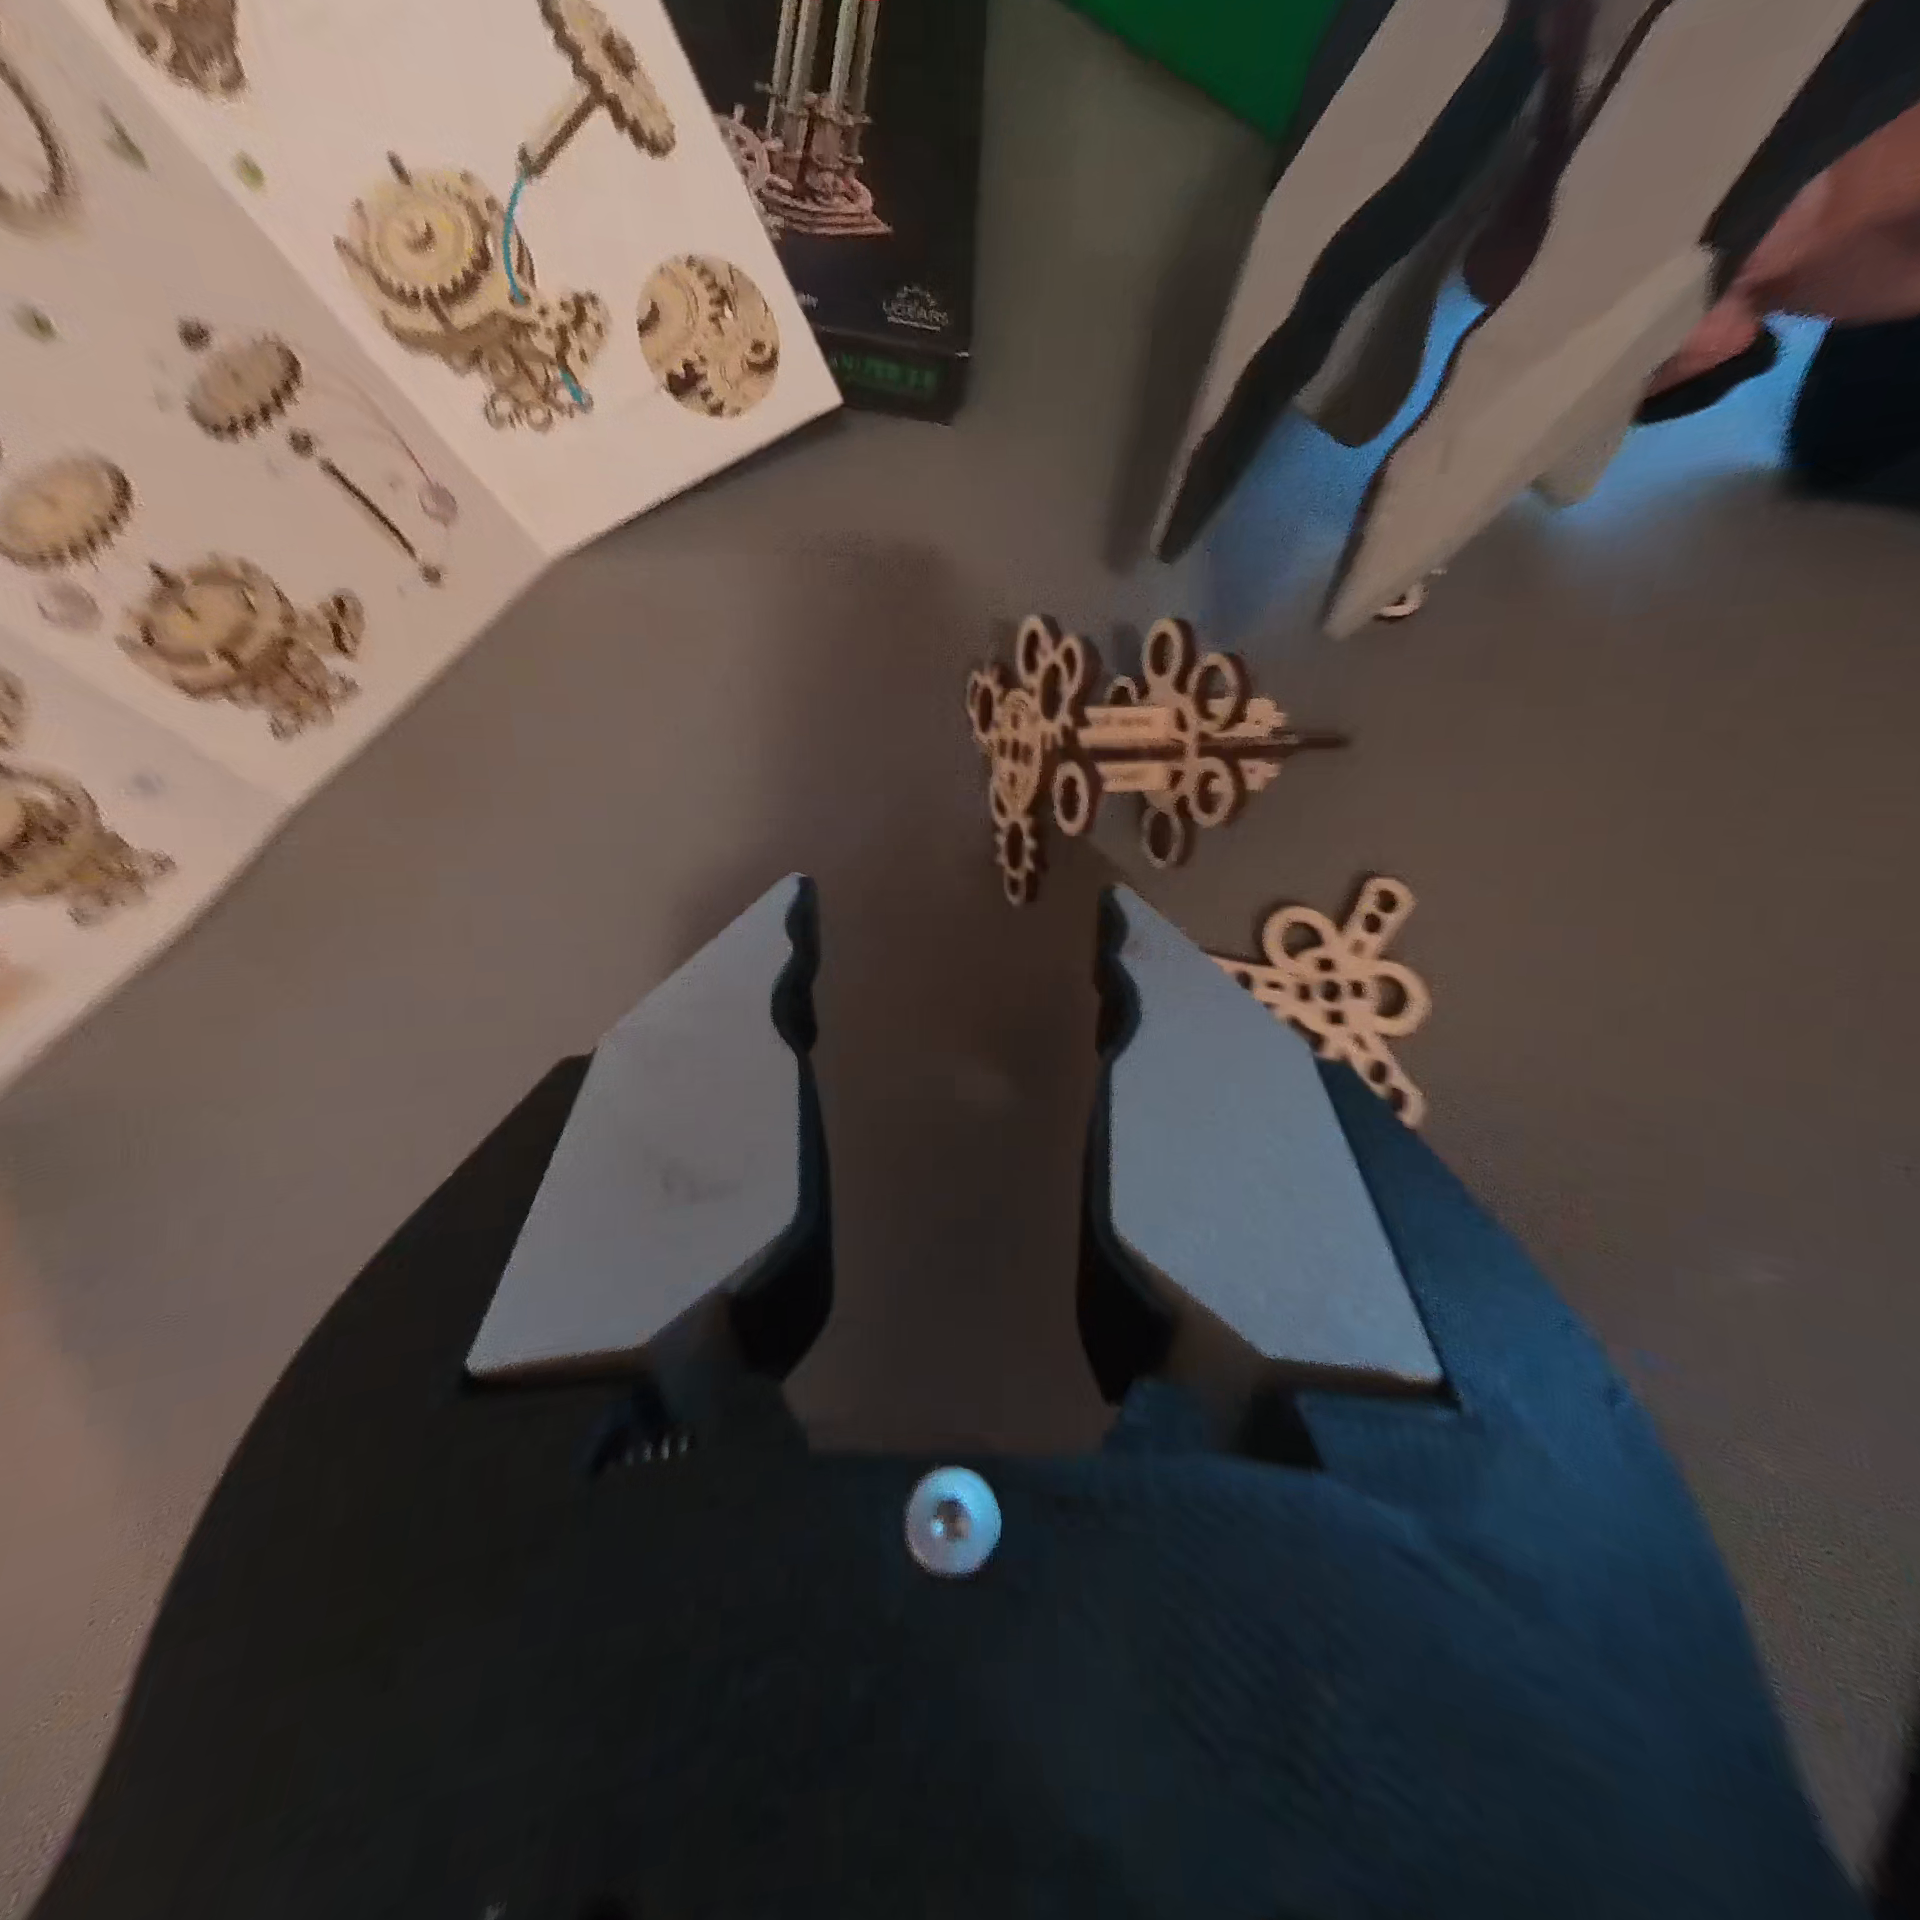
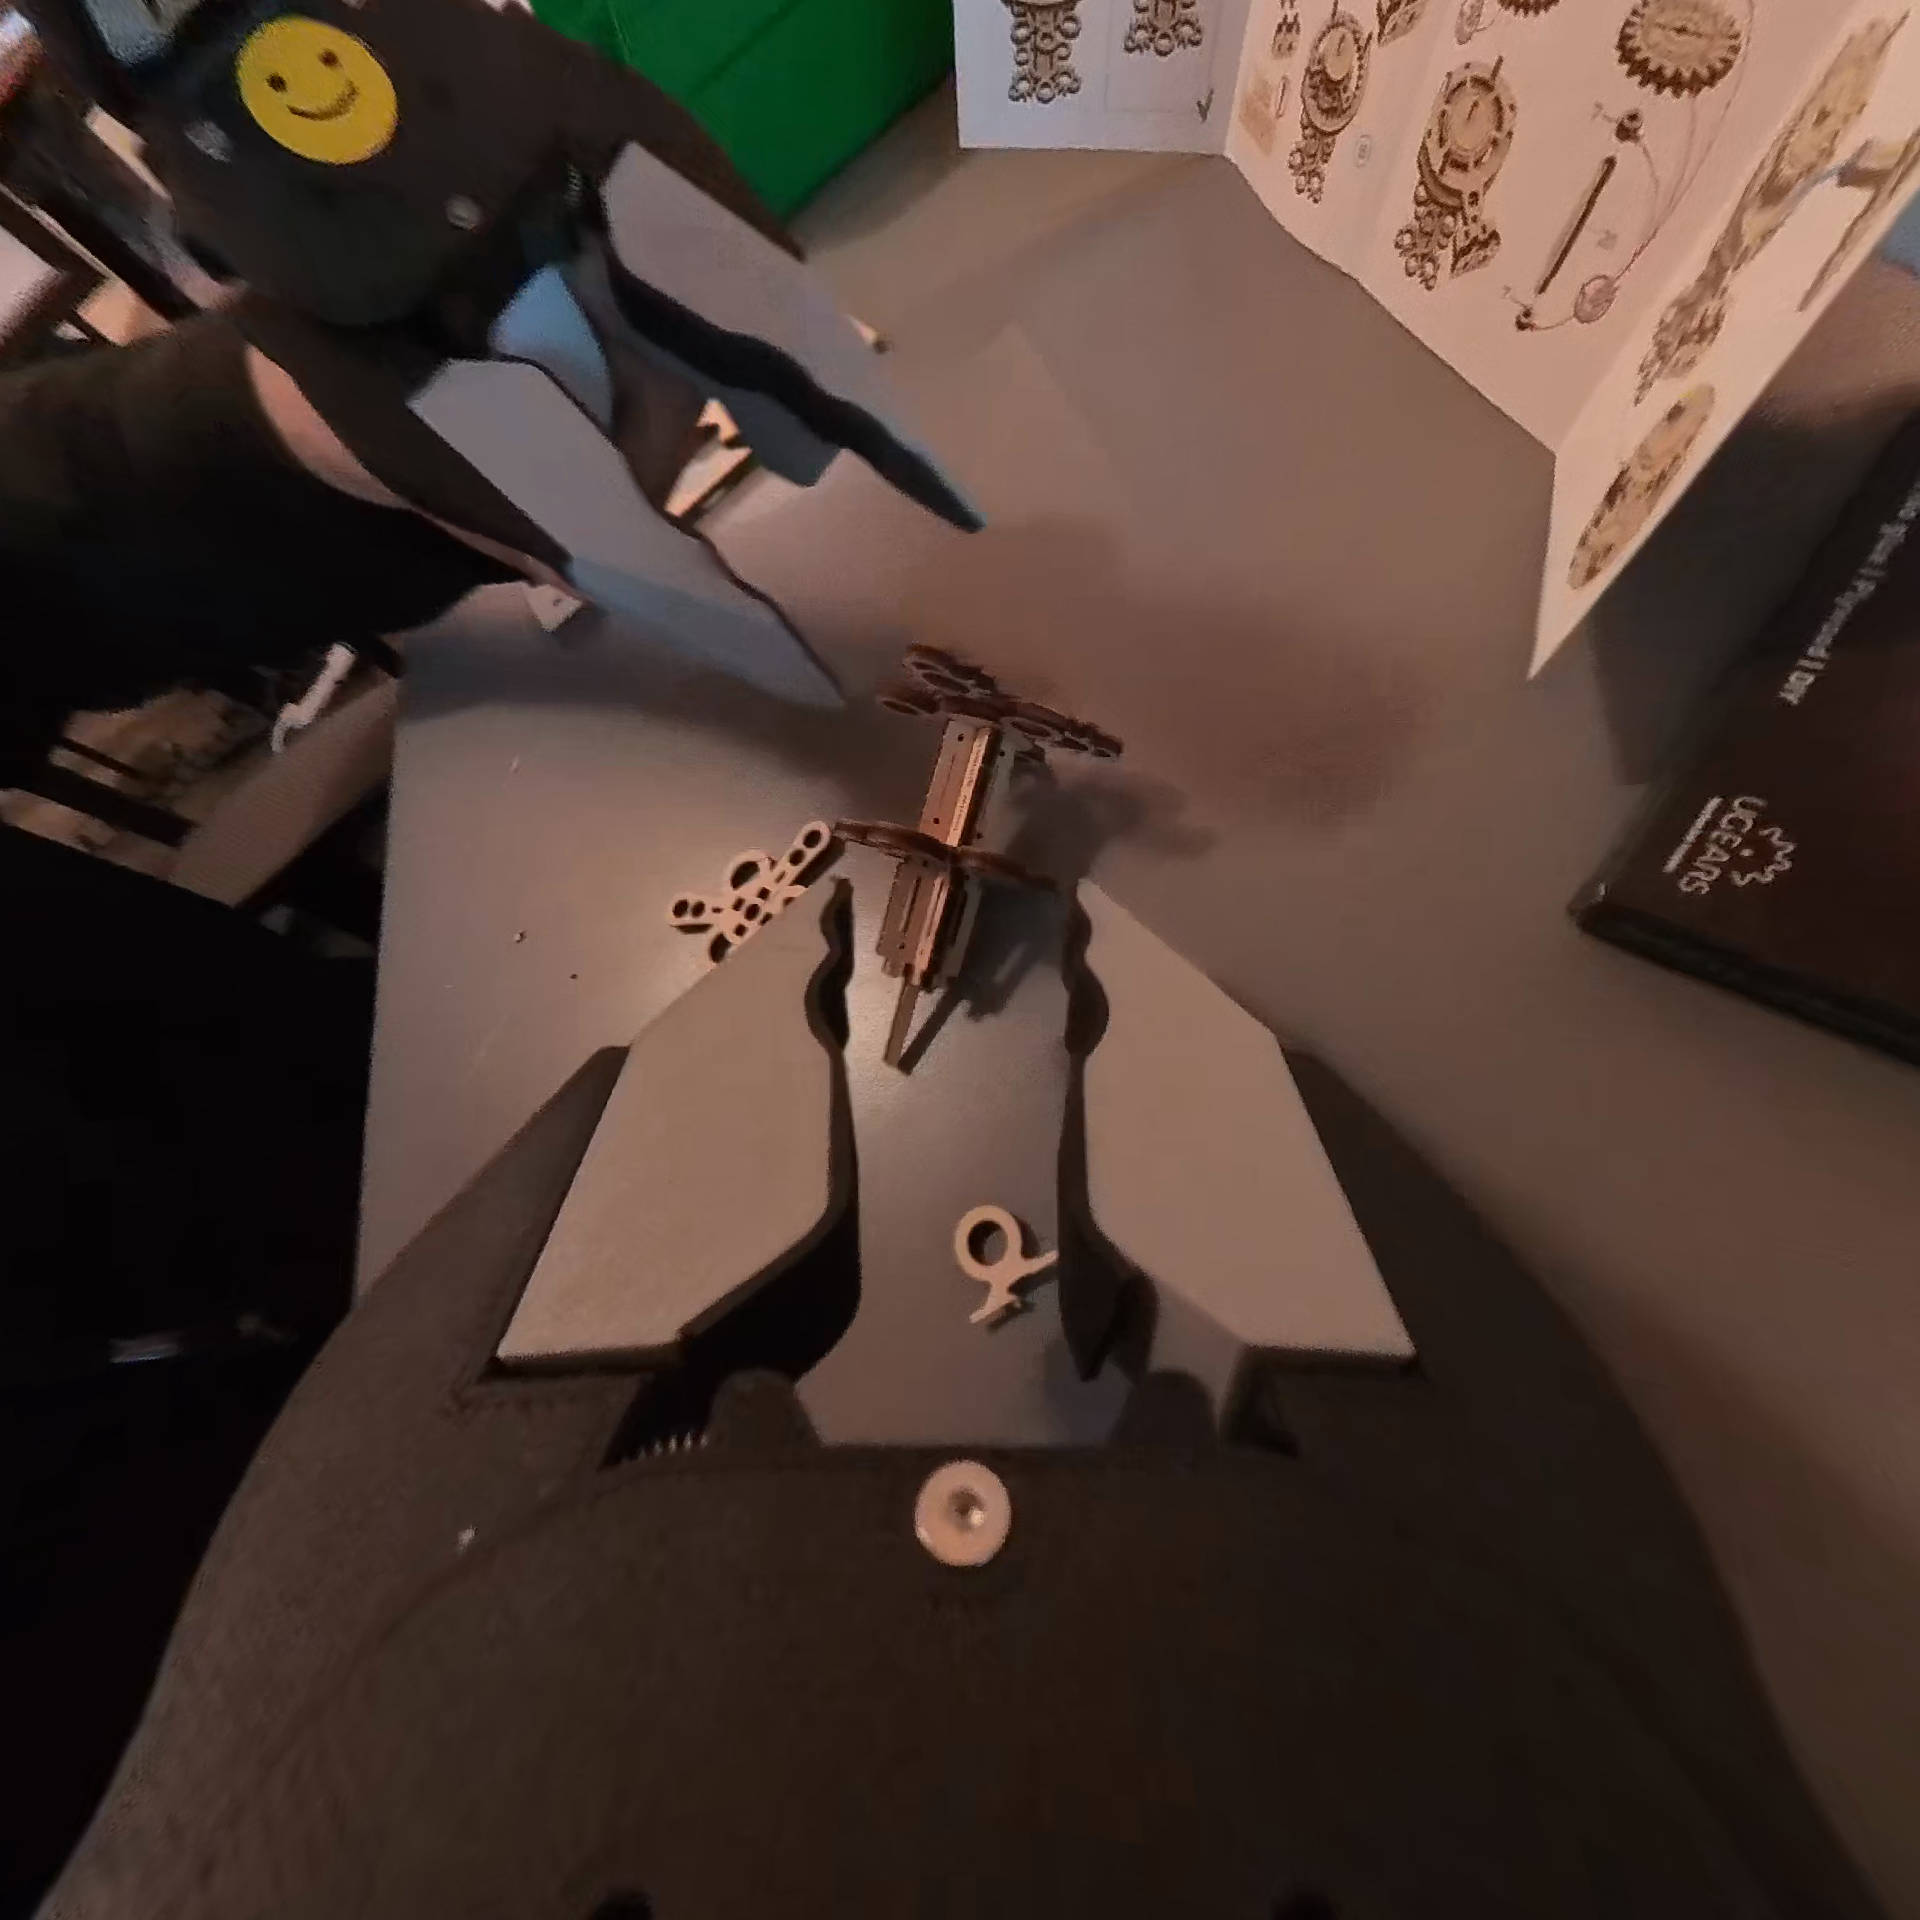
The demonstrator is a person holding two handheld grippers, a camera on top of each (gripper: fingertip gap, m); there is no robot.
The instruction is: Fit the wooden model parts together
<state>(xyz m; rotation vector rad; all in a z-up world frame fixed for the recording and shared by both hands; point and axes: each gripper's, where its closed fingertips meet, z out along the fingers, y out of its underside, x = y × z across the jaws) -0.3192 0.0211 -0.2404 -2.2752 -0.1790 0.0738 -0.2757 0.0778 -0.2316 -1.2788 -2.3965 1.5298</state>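
Observation:
A part-built wooden assembly (image 1: 1117, 753) with two ringed plates on a square shaft lies on the grey table, just beyond my open, empty left gripper (image 1: 956, 914). In the right wrist view the assembly (image 2: 956, 831) lies just ahead of my open, empty right gripper (image 2: 956, 904), its shaft tip between the fingertips. A flat ringed wooden part (image 1: 1340, 987) lies by my left gripper's right finger; it also shows in the right wrist view (image 2: 753, 899). A small loop-shaped wooden piece (image 2: 997, 1262) lies on the table between my right gripper's fingers. The other gripper shows in each view, right (image 1: 1247, 561) and left (image 2: 914, 613).
A folded instruction sheet (image 1: 312, 416) stands at the left of the table; it also shows in the right wrist view (image 2: 1558, 260). A black kit box (image 1: 873, 208) lies behind it, and shows in the right wrist view (image 2: 1787, 831). A green box (image 2: 769, 73) sits at the back. The table edge (image 2: 379, 935) drops off at left.

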